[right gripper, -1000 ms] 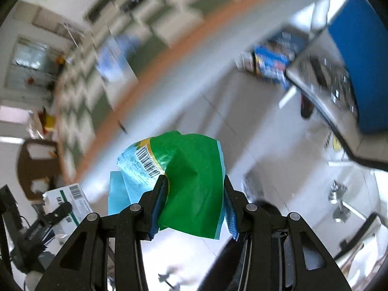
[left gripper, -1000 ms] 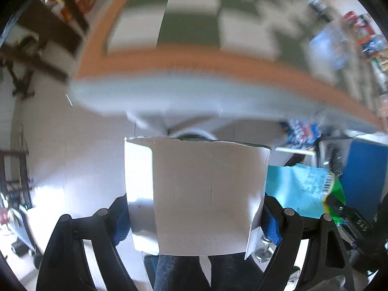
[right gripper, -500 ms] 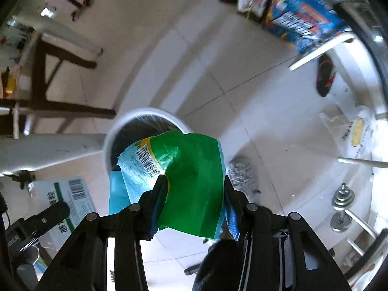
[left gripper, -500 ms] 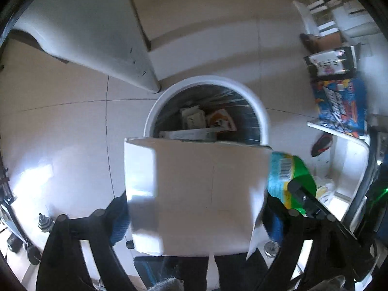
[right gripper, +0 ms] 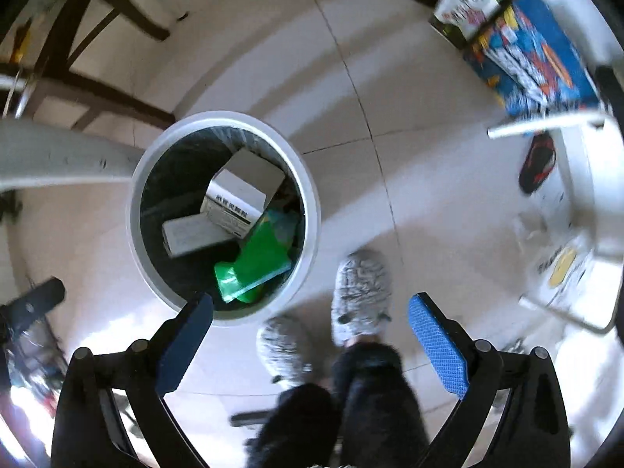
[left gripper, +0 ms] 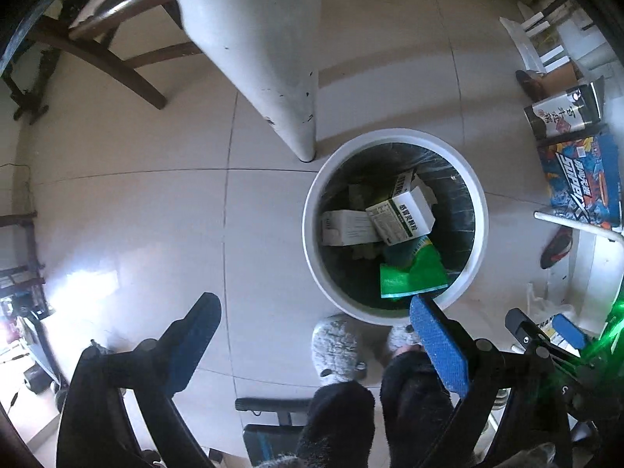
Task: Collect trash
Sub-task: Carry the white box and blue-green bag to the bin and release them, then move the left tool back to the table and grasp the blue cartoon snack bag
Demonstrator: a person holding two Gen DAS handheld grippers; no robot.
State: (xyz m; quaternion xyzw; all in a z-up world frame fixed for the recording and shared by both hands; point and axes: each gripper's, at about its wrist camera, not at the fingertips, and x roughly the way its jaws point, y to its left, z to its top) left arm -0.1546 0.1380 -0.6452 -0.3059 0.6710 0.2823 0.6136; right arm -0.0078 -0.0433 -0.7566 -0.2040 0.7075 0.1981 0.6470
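Above the white waste bin (left gripper: 396,140), the left gripper (left gripper: 316,335) and right gripper (right gripper: 310,323) hang with fingers spread and empty; the white carton (left gripper: 401,214) and green wrapper (left gripper: 413,273) lie inside the bin, apparently just discarded.

My left gripper (left gripper: 312,335) hangs above the floor with its jaws spread wide and nothing between them. Ahead, the white bin (left gripper: 481,210) holds a box (left gripper: 405,216) lying on another box (left gripper: 347,228), with a green wrapper (left gripper: 413,273) against the near wall. My slippers (left gripper: 337,347) stand just beside the bin.
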